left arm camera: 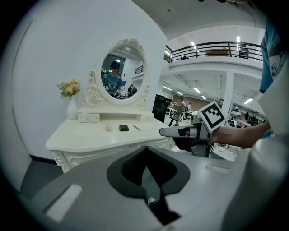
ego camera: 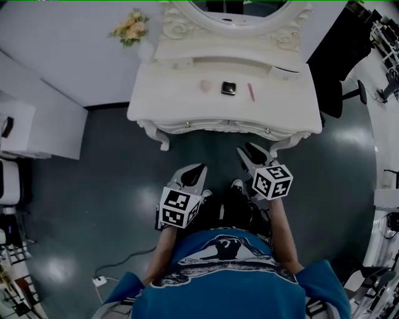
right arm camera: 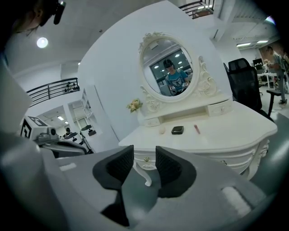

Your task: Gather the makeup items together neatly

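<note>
Left tool [left arm camera: 145,151] pressed together; right tool [right arm camera: 144,155] spread, empty.
Reflected person [right arm camera: 174,79] is seen in gripper views only; compact [ego camera: 229,88] black, square.

One pale round puff [ego camera: 206,85], one black compact [ego camera: 229,88], one pink stick [ego camera: 250,91]. One white dressing table [ego camera: 174,93], one oval mirror [ego camera: 240,6], two small drawers [ego camera: 182,63], one white vase of flowers [left arm camera: 72,107].

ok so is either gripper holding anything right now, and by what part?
Nothing held. Left gripper jaws are together on nothing; right gripper jaws stand apart with only air between. The makeup items lie untouched on the vanity table.
</note>
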### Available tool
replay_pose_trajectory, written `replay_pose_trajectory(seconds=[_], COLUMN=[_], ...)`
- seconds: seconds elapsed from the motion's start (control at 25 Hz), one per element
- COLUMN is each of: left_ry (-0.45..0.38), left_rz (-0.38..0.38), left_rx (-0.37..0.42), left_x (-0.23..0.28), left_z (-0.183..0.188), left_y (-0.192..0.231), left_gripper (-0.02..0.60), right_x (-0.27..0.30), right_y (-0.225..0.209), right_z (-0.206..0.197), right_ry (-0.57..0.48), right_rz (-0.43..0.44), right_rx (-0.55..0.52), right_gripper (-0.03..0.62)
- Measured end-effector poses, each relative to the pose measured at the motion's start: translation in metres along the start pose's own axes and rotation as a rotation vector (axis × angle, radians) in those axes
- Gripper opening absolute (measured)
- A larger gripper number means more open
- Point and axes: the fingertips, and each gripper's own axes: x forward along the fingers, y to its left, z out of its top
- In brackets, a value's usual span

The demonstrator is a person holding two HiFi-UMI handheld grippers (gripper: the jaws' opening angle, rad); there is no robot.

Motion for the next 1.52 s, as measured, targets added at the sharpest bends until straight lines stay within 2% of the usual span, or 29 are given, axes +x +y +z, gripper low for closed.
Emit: replay_pose_trajectory(seconds=[0.2, 0.4, 0.56, 0.72, 0.88, 1.52], left_ry=[-0.029, -0.037, -0.028, -0.019, -0.025, -0.065], left_rz=[0.016, 0.041, 0.042, 0.036, 0.046, 0.078], left_rx=[-0.001, -0.013, -0.012, -0.003, 0.010, 0.045], left_x=[0.005, 0.009, 0.013, 0.015, 0.017, 0.020], left_z=[0.015, 0.022, 0.023, 0.023, 0.027, 0.027], left_y=[-0.004, -0.008, -0.025, -0.046, -0.062, -0.123], left_gripper=[0.015, 0.015, 0.015, 0.015, 0.015, 0.015], right_x=[-0.017, -0.031, -0.043, -0.056, -0.071, -0.119], right_y=[0.013, 0.020, 0.020, 0.022, 0.025, 0.023], right_z=[0.004, -0.004, -0.007, -0.008, -0.009, -0.003], right_ry=[-0.027, 0.008, 0.023, 0.026, 0.030, -0.047], right_rz=[0.030, 0.077, 0.096, 0.128, 0.163, 0.281], right_rx=[-0.049, -0.074, -0.101, -0.094, -0.138, -0.197], right_gripper=[0.121, 0.118, 0.087, 0.020, -0.006, 0.002])
